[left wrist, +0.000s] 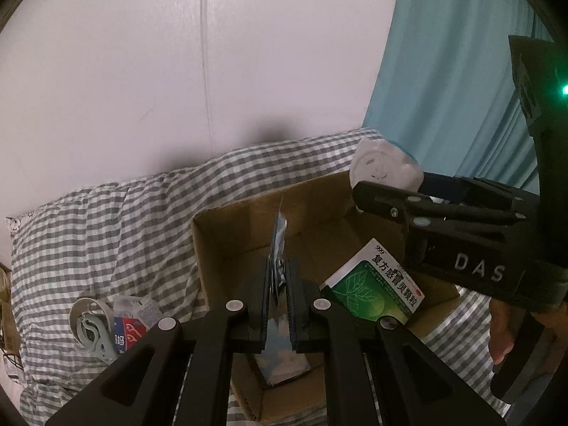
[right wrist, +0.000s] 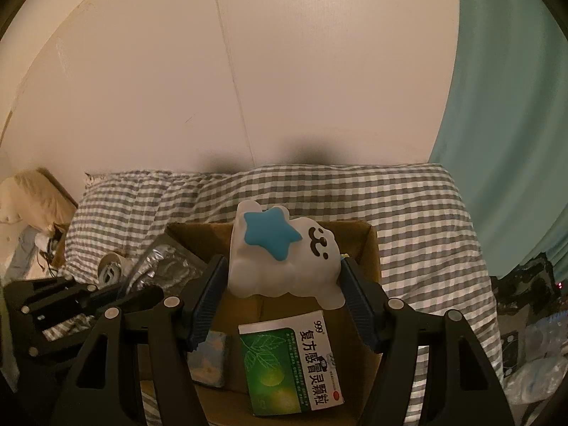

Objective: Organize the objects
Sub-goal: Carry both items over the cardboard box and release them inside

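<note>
Green box (right wrist: 291,365) reads "999"; right tool (left wrist: 419,209) marked "DAS".

Bedroom, home interior.
Grey-and-white checked quilt (right wrist: 408,220) ahead of the grippers; plain white wall (right wrist: 284,71) beyond; teal fabric curtain (right wrist: 514,106) right.

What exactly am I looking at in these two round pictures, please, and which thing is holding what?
A person holds two hand-held grippers; each carries a fisheye camera looking along its black fingers. In the left wrist view, the left gripper is shut on a thin foil packet, held edge-on above an open cardboard box. In the right wrist view, the right gripper clamps a white cloud-shaped toy with a blue star over the same box. Inside the box lie a green medicine box and a small blue pack. The box sits on a checked bedsheet, where a few small items lie loose.
</note>
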`<state>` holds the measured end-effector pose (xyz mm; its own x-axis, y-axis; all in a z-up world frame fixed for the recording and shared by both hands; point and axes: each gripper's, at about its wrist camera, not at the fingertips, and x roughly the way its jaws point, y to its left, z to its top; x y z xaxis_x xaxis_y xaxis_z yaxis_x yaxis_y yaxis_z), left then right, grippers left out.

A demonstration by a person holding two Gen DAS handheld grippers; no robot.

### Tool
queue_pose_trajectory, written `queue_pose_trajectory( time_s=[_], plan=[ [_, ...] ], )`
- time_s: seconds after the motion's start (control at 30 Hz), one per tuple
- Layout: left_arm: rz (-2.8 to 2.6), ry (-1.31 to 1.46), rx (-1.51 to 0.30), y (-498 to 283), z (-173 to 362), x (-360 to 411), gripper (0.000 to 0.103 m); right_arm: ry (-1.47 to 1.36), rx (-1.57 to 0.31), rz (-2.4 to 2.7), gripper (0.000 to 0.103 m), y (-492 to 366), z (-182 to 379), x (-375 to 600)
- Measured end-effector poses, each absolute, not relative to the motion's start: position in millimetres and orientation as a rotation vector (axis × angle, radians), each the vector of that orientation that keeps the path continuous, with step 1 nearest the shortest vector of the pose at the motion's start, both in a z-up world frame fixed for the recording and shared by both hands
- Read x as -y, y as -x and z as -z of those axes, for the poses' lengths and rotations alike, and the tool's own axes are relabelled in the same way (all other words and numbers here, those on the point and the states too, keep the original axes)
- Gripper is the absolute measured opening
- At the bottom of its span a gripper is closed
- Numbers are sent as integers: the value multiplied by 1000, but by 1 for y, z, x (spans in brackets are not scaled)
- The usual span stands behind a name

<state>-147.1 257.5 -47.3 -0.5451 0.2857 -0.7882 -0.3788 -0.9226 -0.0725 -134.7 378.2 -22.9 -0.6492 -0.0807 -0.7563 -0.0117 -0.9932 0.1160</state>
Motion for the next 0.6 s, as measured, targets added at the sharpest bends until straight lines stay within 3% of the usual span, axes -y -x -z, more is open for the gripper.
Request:
queue_pose_trajectory(
  time_s=[0.1, 0.17, 0.2, 0.23, 0.4, 0.47, 0.53, 0.6],
  plan=[
    [-2468, 1214, -173, 144, 42, -259, 15, -1256, 203, 2848, 82, 132, 17, -384],
    [-2482, 1198, -210, 142, 37, -261, 35, -1226, 231, 2863, 85, 131, 12, -386],
    [-2496, 1187, -221, 140, 35, -261, 54, -1215, 243, 2867, 87, 130, 8, -387],
    [-2512, 1172, -228, 138, 30, -261, 66, -1208, 246, 2873, 87, 128, 5, -387],
    [-2548, 1132, -231, 128, 7, -254, 67, -1171, 214, 2912, 90, 117, -16, -383],
    [-2571, 1115, -240, 123, -6, -247, 72, -1146, 196, 2928, 92, 108, -31, -378],
    [-2596, 1089, -227, 116, -19, -236, 86, -1122, 175, 2942, 93, 99, -45, -371],
    [-2624, 1050, -208, 108, -37, -222, 89, -1075, 152, 2963, 97, 85, -65, -363]
  ],
)
